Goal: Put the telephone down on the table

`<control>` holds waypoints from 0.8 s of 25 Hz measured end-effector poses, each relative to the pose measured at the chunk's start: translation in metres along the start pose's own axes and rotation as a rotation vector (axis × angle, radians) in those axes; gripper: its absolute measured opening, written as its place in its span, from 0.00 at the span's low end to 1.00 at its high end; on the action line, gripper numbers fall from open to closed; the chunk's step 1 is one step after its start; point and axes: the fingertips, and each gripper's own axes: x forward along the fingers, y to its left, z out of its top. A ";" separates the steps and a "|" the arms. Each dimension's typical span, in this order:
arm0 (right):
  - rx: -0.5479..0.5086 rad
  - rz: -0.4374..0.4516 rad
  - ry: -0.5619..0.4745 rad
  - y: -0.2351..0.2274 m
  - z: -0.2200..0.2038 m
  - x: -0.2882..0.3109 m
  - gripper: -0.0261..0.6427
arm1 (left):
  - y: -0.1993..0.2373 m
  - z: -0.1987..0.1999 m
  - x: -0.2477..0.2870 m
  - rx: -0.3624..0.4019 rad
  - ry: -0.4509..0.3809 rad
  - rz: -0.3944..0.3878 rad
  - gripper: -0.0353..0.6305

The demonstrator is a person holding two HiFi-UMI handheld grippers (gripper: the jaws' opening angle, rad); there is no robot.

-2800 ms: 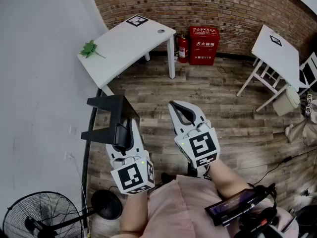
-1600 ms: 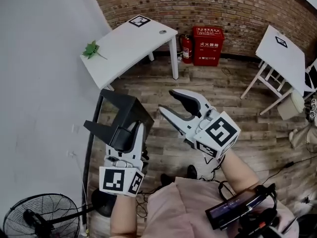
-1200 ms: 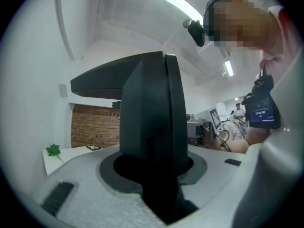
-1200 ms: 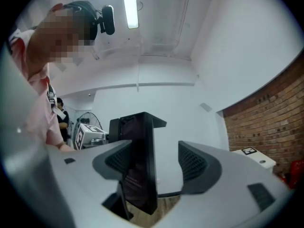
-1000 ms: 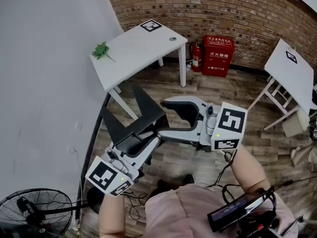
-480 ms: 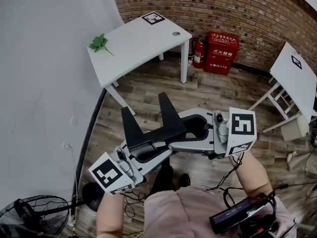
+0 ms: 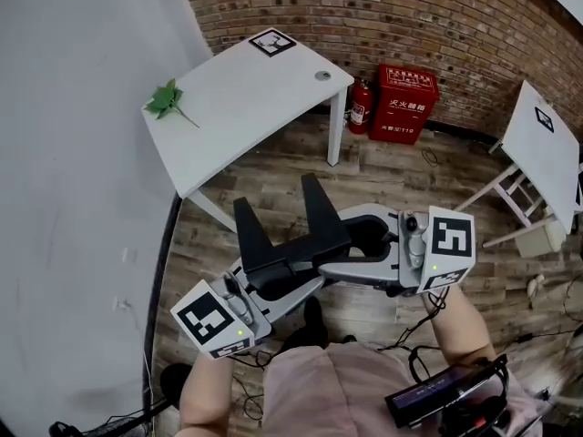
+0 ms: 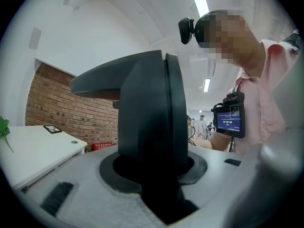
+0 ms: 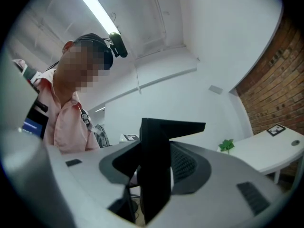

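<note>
The telephone [image 7: 290,237] is a black U-shaped piece with two prongs pointing up towards the white table [image 7: 228,107]. It hangs in the air over the wooden floor, short of the table's near edge. My left gripper [image 7: 273,279] grips its lower end from the lower left. My right gripper [image 7: 328,244] reaches in from the right; its jaws have just been closing and now press on the telephone's middle. In the left gripper view the telephone [image 8: 147,113] fills the gap of the left gripper [image 8: 156,179]. The right gripper [image 9: 152,179] clamps a black edge of the telephone [image 9: 156,160].
A green sprig [image 7: 166,98] and a square marker tag [image 7: 274,41] lie on the table. A red fire box [image 7: 401,91] and an extinguisher [image 7: 358,106] stand by the brick wall. A second white table [image 7: 547,144] is at the right. A black cable [image 7: 164,271] runs along the left wall.
The right gripper swung in from the right and closed on the telephone held by the left one. Both now hold it, and the white table looks nearer; the fan has left the view.
</note>
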 end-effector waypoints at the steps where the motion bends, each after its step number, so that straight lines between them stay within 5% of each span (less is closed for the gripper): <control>1: -0.004 -0.009 -0.001 -0.011 0.002 0.005 0.32 | 0.012 0.003 0.000 -0.003 0.000 -0.008 0.30; 13: -0.037 -0.088 -0.012 -0.091 0.020 0.039 0.32 | 0.100 0.023 -0.002 0.003 -0.001 -0.076 0.30; 20: 0.009 -0.100 0.003 -0.129 0.014 0.033 0.32 | 0.131 0.014 0.016 -0.057 0.001 -0.086 0.30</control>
